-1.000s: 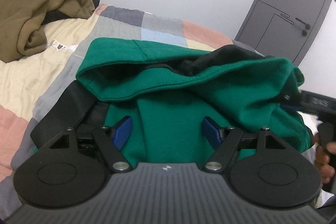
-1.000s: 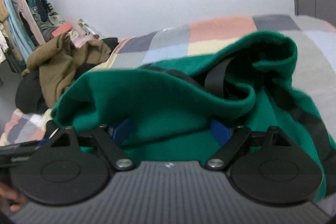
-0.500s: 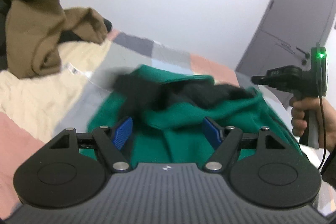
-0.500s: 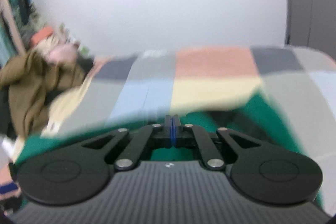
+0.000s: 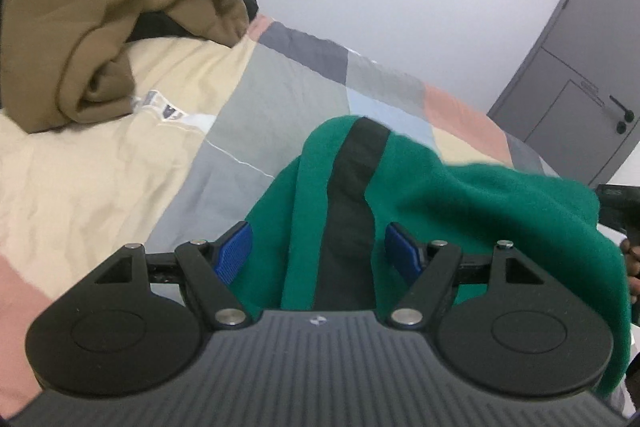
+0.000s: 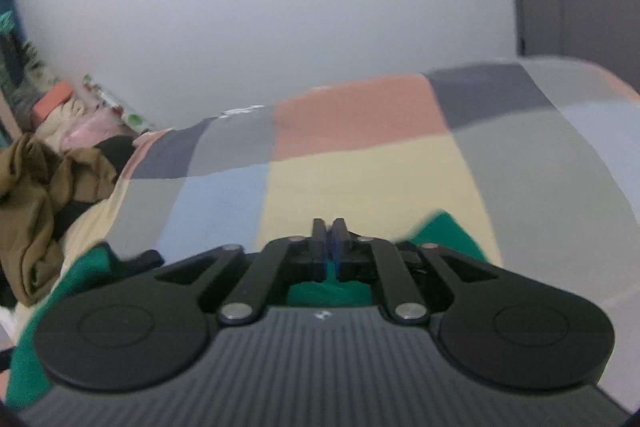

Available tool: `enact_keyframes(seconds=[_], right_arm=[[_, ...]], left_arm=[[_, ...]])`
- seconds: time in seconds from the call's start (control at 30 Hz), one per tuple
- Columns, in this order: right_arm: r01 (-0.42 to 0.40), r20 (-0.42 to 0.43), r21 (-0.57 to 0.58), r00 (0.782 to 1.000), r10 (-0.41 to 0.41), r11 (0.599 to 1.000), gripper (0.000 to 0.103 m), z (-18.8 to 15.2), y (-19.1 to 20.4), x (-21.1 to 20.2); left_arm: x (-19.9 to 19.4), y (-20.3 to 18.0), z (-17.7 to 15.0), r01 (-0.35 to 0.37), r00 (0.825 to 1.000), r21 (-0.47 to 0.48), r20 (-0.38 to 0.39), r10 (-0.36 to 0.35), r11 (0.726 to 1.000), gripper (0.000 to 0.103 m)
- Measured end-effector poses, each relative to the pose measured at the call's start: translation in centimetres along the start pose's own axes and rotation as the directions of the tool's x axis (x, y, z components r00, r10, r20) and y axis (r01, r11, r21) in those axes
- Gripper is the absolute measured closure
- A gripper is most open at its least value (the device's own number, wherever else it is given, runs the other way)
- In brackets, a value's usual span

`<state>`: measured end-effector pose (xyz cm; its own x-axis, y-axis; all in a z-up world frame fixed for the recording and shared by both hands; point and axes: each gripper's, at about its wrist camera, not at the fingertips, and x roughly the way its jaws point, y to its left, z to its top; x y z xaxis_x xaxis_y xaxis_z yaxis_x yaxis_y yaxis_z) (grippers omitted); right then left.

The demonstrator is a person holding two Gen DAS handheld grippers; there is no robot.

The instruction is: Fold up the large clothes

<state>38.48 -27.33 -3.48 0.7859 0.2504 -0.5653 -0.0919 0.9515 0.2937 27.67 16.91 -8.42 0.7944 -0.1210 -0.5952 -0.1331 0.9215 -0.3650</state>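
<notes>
Green garment [image 5: 460, 211] looks like thick fleece with a black stripe [image 5: 352, 187] down it: soft, floppy, no stiffness, probably some weight when lifted. It won't hold a crease alone and will sag between grip points, so I'd judge two spread holds on an edge or hem best, not the bunched middle.

It lies bunched on the bed [image 5: 100, 187], on the patchwork cover, at 6 o'clock in both wrist views.

Right tongs [image 6: 329, 247]: jaws nearly together, having just been closing then easing slightly; a thin pinch of green cloth sits between the blue pads, so clamped on the garment's edge. Frame is blurred, so how deep the bite goes I can't tell.

Left tongs [image 5: 318, 253]: jaws wide apart, green cloth and stripe lying between the pads [image 5: 234, 253] but not pressed.

Brown garment [image 5: 80, 27] heaped at 10 o'clock, well apart. Grey door [image 5: 580, 67] at 2 o'clock.
</notes>
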Motion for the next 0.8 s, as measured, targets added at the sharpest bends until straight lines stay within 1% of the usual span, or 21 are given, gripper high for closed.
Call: enact_keyframes(seconds=[0.07, 0.1, 0.17, 0.23, 0.27, 0.37, 0.4, 0.47, 0.5, 0.53, 0.57, 0.6, 0.63, 0.67, 0.7, 0.73, 0.8], right_arm=[[0.018, 0.005, 0.053, 1.000, -0.018, 0.998, 0.044, -0.2, -2.3, -0.7], [0.036, 0.012, 0.066, 0.999, -0.037, 0.997, 0.041, -0.3, -3.2, -1.0], [0.064, 0.018, 0.073, 0.998, -0.065, 0.995, 0.041, -0.7, -4.9, -1.4], [0.074, -0.019, 0.086, 0.997, -0.073, 0.994, 0.041, -1.2, -6.1, -1.1], [0.065, -0.042, 0.096, 0.997, -0.061, 0.993, 0.041, -1.5, -6.8, -1.0], [-0.001, -0.111, 0.109, 0.994, 0.013, 0.994, 0.041, -2.3, -7.5, 0.0], [-0.005, -0.138, 0.093, 0.990, 0.018, 0.996, 0.041, -2.7, -7.4, 0.5], [0.015, -0.167, 0.035, 0.986, -0.009, 0.999, 0.035, -3.3, -6.8, 1.2], [0.019, -0.172, 0.016, 0.985, -0.016, 1.000, 0.035, -3.4, -6.6, 1.5], [0.015, -0.171, 0.015, 0.985, -0.012, 1.000, 0.035, -3.5, -6.6, 1.6], [0.003, -0.166, 0.014, 0.986, 0.000, 1.000, 0.041, -3.5, -6.6, 1.4], [-0.019, -0.166, 0.001, 0.986, 0.019, 1.000, 0.048, -3.2, -6.4, 1.7], [-0.025, -0.164, -0.030, 0.986, 0.020, 0.999, 0.065, -3.2, -6.1, 1.4], [-0.011, -0.154, -0.067, 0.988, 0.000, 0.998, 0.083, -3.1, -5.7, 1.2], [-0.005, -0.139, -0.086, 0.990, -0.007, 0.996, 0.086, -3.0, -5.5, 0.6], [-0.005, -0.110, -0.091, 0.994, -0.005, 0.996, 0.093, -2.8, -5.6, -0.1], [0.007, -0.030, -0.070, 1.000, -0.009, 0.998, 0.094, -2.3, -6.3, -1.8]], left_arm=[[0.2, -0.1, 0.2, 0.016, 1.000, 0.003, -0.002, -0.016, 1.000, 0.026], [0.4, 0.0, 0.4, 0.023, 1.000, -0.001, -0.002, -0.023, 1.000, 0.026], [0.9, 0.0, 0.9, 0.029, 1.000, -0.014, -0.011, -0.029, 0.999, 0.027], [1.6, 0.1, 1.2, 0.045, 0.999, -0.028, -0.020, -0.045, 0.999, 0.027], [2.1, 0.0, 1.3, 0.047, 0.999, -0.030, -0.023, -0.048, 0.998, 0.027], [3.6, -0.2, 1.6, 0.046, 0.998, -0.021, -0.037, -0.047, 0.999, 0.027], [4.2, -0.2, 1.8, 0.050, 0.998, -0.023, -0.042, -0.051, 0.998, 0.027], [5.1, -0.2, 2.0, 0.049, 0.997, -0.032, -0.054, -0.050, 0.998, 0.027], [5.4, -0.3, 2.0, 0.049, 0.997, -0.034, -0.061, -0.051, 0.998, 0.029], [5.6, -0.2, 2.1, 0.046, 0.997, -0.034, -0.065, -0.048, 0.998, 0.039], [5.6, -0.1, 2.1, 0.037, 0.997, -0.041, -0.068, -0.040, 0.998, 0.053], [5.5, 0.1, 2.1, 0.039, 0.996, -0.056, -0.073, -0.043, 0.998, 0.058], [5.2, 0.4, 2.2, 0.041, 0.997, -0.070, -0.067, -0.046, 0.997, 0.070], [4.7, 0.6, 2.4, 0.045, 0.997, -0.081, -0.052, -0.050, 0.996, 0.083], [4.3, 0.8, 2.6, 0.045, 0.998, -0.090, -0.039, -0.048, 0.995, 0.088], [3.8, 1.1, 2.8, 0.052, 0.998, -0.103, -0.023, -0.055, 0.993, 0.091], [3.0, 1.6, 3.1, 0.078, 0.997, -0.130, -0.001, -0.078, 0.988, 0.094]])
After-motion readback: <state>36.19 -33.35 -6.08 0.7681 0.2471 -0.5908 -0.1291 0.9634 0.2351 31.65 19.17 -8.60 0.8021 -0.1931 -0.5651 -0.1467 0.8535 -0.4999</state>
